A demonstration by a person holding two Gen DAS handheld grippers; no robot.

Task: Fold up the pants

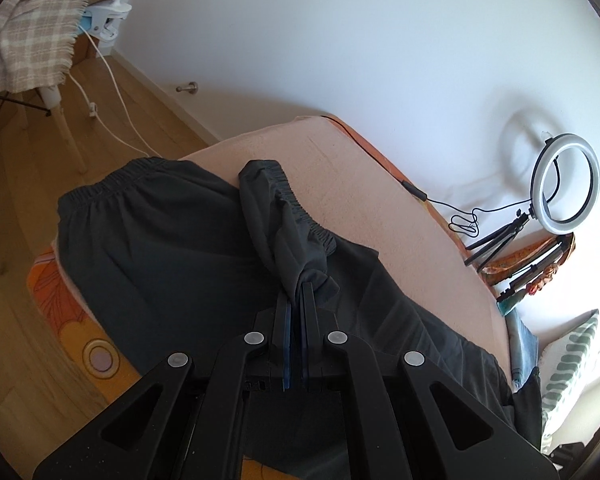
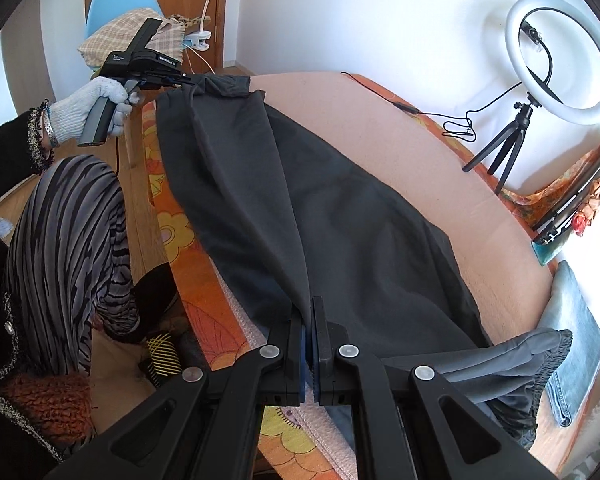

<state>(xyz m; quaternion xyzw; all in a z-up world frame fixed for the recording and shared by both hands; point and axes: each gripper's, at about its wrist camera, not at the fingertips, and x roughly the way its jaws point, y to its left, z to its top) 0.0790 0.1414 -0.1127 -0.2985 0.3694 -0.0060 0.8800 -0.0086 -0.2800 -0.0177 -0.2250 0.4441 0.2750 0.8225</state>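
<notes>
Dark grey pants (image 1: 171,240) with an elastic waistband lie on a bed covered by a pink blanket (image 1: 340,168). My left gripper (image 1: 295,292) is shut on a bunched fold of the pants fabric near the waistband. In the right wrist view the pants (image 2: 320,208) stretch along the bed's near edge. My right gripper (image 2: 308,316) is shut on the pants at the near end. The left gripper (image 2: 179,78), held by a gloved hand, pinches the far end of the pants and lifts it slightly above the bed.
A ring light on a tripod (image 2: 540,80) stands at the bed's far side with its cable (image 2: 456,124). Folded jeans (image 2: 572,344) lie at the right. A chair with a plaid blanket (image 1: 31,40) and clip lamp stands on the wooden floor. The person's legs (image 2: 67,240) are at left.
</notes>
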